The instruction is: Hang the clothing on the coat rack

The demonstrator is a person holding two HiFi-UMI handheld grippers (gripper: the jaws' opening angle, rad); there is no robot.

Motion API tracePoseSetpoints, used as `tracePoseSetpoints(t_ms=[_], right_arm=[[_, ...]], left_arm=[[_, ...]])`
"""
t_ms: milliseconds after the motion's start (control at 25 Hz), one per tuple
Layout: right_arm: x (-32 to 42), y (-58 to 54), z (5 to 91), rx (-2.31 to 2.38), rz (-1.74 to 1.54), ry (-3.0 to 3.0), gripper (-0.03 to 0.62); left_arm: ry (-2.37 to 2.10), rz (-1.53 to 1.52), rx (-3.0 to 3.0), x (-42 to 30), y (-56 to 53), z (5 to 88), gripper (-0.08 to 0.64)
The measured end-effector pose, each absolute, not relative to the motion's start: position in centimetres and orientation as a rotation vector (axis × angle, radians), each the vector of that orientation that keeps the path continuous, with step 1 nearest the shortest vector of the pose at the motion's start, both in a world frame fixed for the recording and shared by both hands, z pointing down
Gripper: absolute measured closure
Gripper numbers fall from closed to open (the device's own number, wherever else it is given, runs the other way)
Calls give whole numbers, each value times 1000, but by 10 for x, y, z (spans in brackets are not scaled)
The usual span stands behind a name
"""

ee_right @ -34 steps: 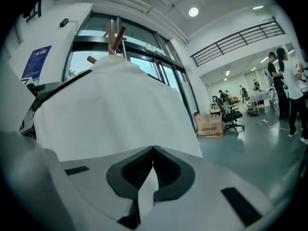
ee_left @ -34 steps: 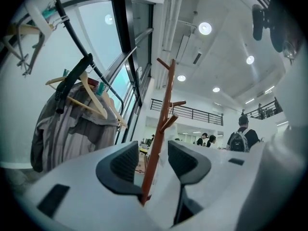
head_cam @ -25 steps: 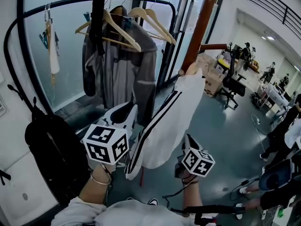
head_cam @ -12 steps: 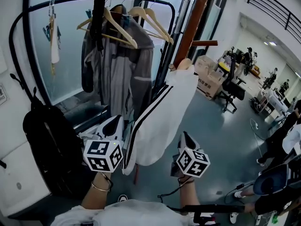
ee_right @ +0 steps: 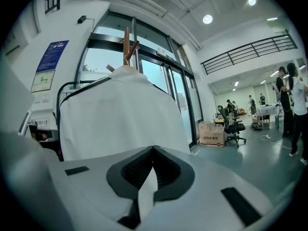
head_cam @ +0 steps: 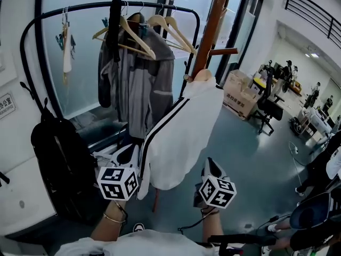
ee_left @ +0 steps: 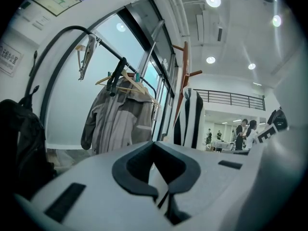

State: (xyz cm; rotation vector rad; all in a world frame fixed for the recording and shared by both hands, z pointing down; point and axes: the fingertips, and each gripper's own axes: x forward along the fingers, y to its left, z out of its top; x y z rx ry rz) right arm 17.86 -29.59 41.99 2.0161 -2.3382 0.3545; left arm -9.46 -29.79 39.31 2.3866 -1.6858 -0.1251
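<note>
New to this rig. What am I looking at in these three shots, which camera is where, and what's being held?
No robot here: a person holds a two-jaw tool in each hand. The head view comes from a camera on the person's head, looking down. The other two views come from cameras riding on each tool, looking along its jaws.

There is no table. A white jacket with a black stripe has its top up at the wooden coat rack, apparently on a peg. The left tool and right tool are each shut on its lower fabric, and cloth shows pinched between both pairs of jaws.

Behind stands a black clothes rail with a grey jacket and wooden hangers. A black bag is at the left.
</note>
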Motion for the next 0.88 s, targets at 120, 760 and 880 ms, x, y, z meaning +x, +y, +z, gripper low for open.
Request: tracePoseSetpoints(t_ms=[120, 760, 880], right_arm=[[178, -296, 416, 2009, 347, -2345, 571], [176, -297, 419, 1994, 336, -2345, 571], [178, -297, 419, 1994, 337, -2341, 571]], left_arm=[[-1699, -133, 2399, -95, -295, 385, 552], [-1698, -132, 2403, -95, -292, 385, 552], [-1691, -126, 2391, -94, -294, 389, 552]])
